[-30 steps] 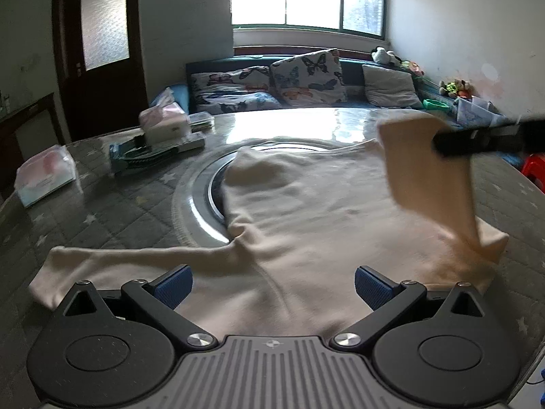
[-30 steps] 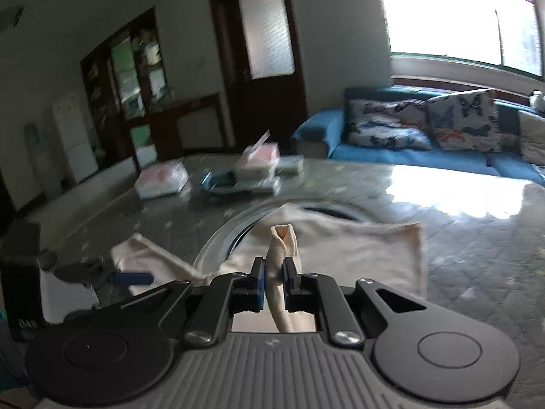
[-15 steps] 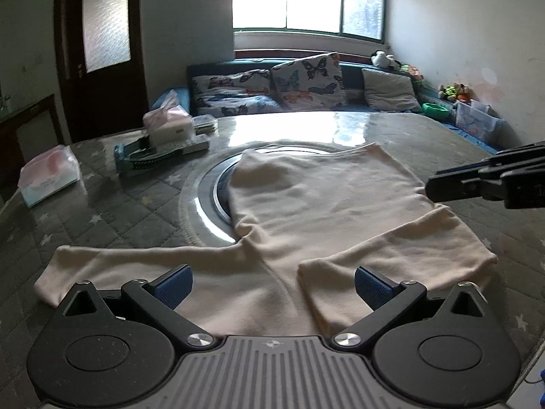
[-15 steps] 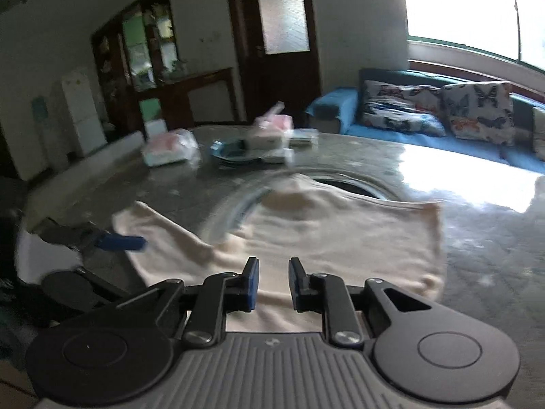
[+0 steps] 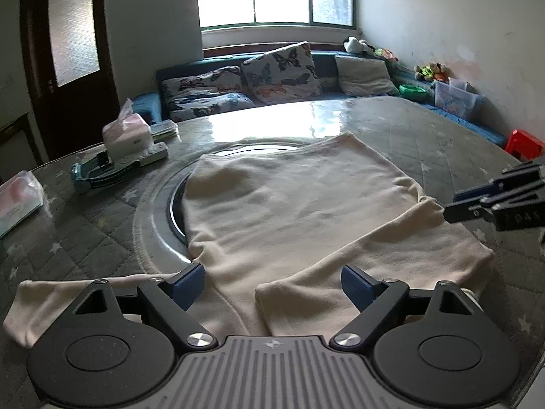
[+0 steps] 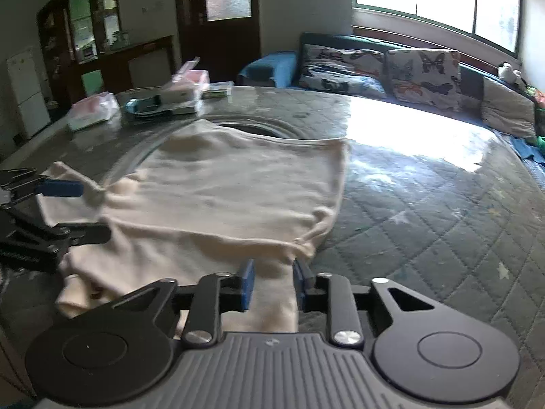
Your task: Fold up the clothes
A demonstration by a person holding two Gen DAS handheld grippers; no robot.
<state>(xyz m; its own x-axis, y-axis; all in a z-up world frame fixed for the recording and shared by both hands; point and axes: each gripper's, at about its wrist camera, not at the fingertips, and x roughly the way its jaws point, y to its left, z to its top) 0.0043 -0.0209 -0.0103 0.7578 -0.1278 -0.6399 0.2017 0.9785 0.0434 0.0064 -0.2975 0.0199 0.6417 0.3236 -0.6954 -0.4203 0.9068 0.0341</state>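
The left gripper (image 5: 272, 281) gapes wide, empty, over the near hem; the right gripper (image 6: 270, 281) stands partly open, holding nothing; one cream long-sleeved knit top (image 5: 289, 211) lies flat on the quilted grey table (image 5: 442, 143); one sleeve (image 5: 368, 266) is folded across, the other sleeve (image 5: 44, 303) outstretched left; body folds likely remain.

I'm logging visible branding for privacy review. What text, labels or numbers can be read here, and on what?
"D A S": pale letters, partly cut off, on the black right gripper body.
White tissue box: small dark mark, too small to read.
Cream long-sleeved top: no print visible.
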